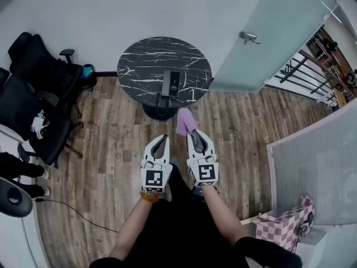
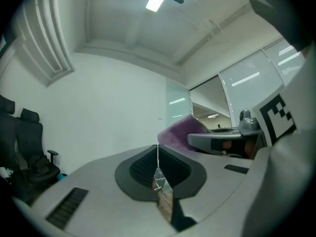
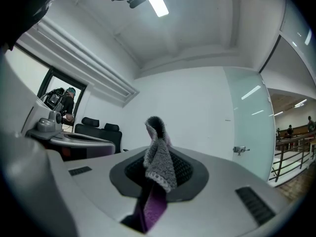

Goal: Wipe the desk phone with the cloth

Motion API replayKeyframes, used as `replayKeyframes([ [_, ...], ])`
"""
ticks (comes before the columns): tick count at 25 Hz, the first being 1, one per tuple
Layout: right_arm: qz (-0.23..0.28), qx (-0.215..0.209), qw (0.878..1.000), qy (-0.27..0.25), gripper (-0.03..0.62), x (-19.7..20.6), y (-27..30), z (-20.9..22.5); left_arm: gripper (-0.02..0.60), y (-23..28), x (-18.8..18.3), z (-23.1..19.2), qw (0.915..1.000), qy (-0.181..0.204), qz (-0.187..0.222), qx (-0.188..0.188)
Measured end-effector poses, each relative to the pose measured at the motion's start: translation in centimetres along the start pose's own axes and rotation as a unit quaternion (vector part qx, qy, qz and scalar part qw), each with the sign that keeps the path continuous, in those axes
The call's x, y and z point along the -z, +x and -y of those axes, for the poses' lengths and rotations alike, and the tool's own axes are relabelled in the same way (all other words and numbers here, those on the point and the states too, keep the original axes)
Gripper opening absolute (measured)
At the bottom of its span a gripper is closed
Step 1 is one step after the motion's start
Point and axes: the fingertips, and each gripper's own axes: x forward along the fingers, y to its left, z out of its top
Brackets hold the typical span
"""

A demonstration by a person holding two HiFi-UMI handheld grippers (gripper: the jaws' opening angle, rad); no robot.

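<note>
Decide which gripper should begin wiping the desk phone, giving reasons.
Right: the right gripper is shut on the purple cloth; the left gripper is shut, holding nothing. Neither touches the phone.

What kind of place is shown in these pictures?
Probably an office or small meeting room: black office chairs by the wall, a desk phone on a round dark table, and a frosted glass door.

cloth (image 3: 158, 158): we saw fuzzy purple knit
table (image 1: 142, 60): blk marble-look top, smooth
floor (image 1: 111, 144): wood planks, looked matt
</note>
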Motion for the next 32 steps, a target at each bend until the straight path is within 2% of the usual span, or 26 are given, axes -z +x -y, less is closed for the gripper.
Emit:
replayKeyframes([
  [3,-0.001,-0.002,1.000,0.012,0.063,1.0,2.7,1.1,0.018,2.6,0.5,-0.3,0.9993,0.028,-0.015,0.020],
  [10,-0.008,0.017,0.999,0.035,0.063,3.3,8.4,5.9,0.018,8.7,1.4,-2.9,0.9978,0.050,-0.039,0.015],
  [19,-0.040,-0.020,0.998,0.044,0.063,7.0,14.5,12.5,0.018,17.6,4.7,-4.2,0.9953,0.061,-0.073,0.016],
  [24,-0.055,-0.050,0.997,0.032,0.063,8.2,18.7,15.8,0.018,21.2,5.8,-5.1,0.9961,0.044,-0.076,-0.006],
  [27,-0.083,-0.060,0.994,0.043,0.063,9.8,21.6,16.0,0.018,22.8,6.2,-6.9,0.9958,0.045,-0.079,-0.011],
  [32,-0.118,-0.081,0.990,0.017,0.063,12.1,25.8,15.5,0.018,26.1,6.7,-10.3,0.9975,0.013,-0.068,-0.015],
])
